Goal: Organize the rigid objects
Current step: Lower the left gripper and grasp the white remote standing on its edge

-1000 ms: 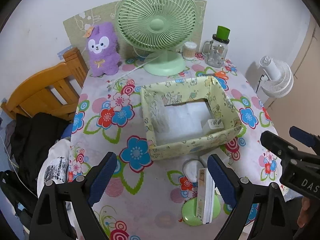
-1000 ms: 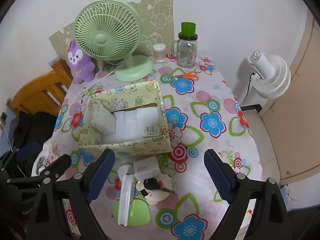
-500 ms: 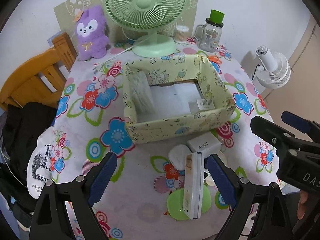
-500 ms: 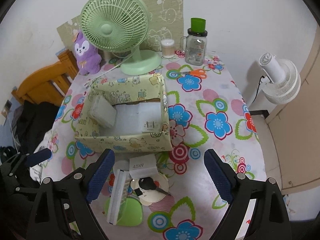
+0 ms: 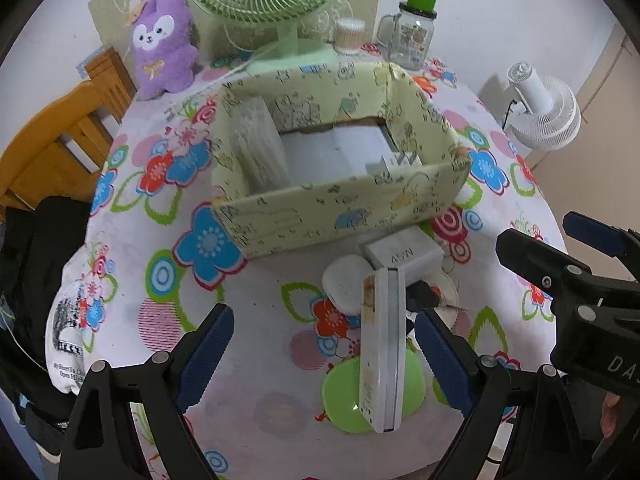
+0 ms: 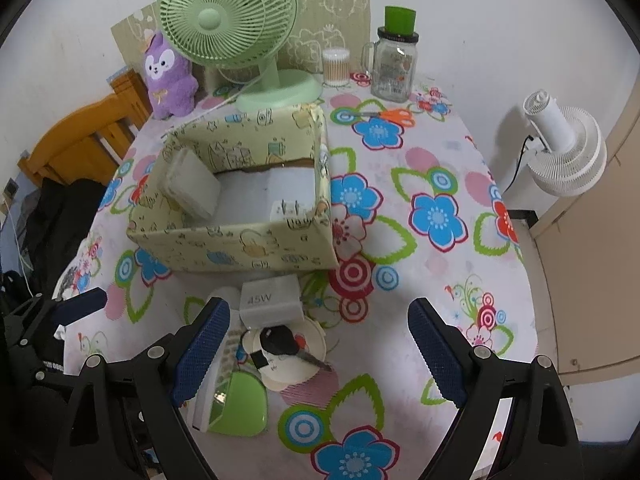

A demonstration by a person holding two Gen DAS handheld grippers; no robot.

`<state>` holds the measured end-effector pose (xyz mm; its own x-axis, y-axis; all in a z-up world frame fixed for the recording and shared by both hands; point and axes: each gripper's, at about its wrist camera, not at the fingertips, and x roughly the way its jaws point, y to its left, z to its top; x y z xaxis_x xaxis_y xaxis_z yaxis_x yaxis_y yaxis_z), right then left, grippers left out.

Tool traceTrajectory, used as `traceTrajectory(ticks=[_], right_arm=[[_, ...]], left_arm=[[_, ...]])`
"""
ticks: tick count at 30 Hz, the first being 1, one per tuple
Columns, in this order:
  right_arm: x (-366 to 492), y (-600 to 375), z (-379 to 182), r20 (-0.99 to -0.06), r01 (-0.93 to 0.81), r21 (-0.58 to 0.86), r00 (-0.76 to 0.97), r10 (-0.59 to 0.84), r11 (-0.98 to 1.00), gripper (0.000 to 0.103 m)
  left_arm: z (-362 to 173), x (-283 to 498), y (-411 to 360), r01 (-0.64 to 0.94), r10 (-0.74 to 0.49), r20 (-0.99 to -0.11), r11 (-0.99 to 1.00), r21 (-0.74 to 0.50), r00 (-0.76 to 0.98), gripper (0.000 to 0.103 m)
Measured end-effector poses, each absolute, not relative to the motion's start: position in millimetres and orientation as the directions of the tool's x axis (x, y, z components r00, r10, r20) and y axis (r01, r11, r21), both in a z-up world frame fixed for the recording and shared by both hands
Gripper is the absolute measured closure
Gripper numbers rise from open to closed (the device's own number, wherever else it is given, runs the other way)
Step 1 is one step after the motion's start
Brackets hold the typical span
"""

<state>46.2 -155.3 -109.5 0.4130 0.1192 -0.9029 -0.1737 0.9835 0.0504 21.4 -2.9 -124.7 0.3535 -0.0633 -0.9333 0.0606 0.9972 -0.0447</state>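
Left wrist view: both the left gripper (image 5: pixel 320 356) and right gripper (image 6: pixel 320 352) hang wide and empty just in front of the yellow box (image 5: pixel 340 208) — clutter like the white charger (image 6: pixel 272 300) waits there, presumably box-bound.

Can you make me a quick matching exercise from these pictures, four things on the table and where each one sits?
Things:
1. white plug adapter
2. 45W charger
3. orange-handled scissors
4. purple plush toy

Places:
A. beside the wooden chair, at the table's back corner
B. inside the patterned box
C. on the tablecloth, in front of the glass jar
D. just outside the box's near wall

Pairs: 1-B, 2-D, 3-C, 4-A
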Motion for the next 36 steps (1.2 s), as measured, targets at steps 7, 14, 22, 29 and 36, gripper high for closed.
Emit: traceTrajectory(ticks=[7,14,22,29,36], right_arm=[[44.6,-157.0,-125.1,-0.919,-0.167,0.053,0.377,0.114,0.985,0.010],[43.7,-154.1,-138.9,-0.930,-0.175,0.048,0.351,0.108,0.983,0.010],[41.8,-156.4,-155.0,-0.941,-0.170,0.054,0.322,0.107,0.984,0.010],[43.7,-157.6,-165.2,-0.941,-0.190,0.062,0.315,0.120,0.980,0.011],[44.7,-155.8,-176.5,-0.949,-0.200,0.059,0.291,0.117,0.978,0.011]], left_arm=[[-142.2,20.0,-9.5,0.071,-0.077,-0.946,0.996,-0.057,0.314,0.010],[-155.6,20.4,-15.1,0.079,-0.080,-0.955,0.995,-0.060,0.287,0.010],[-170.4,21.8,-21.5,0.091,-0.094,-0.963,0.993,-0.073,0.252,0.013],[-183.6,22.1,-26.6,0.100,-0.091,-0.970,0.993,-0.070,0.226,0.017],[-193.0,21.5,-31.2,0.104,-0.076,-0.975,0.993,-0.055,0.208,0.021]])
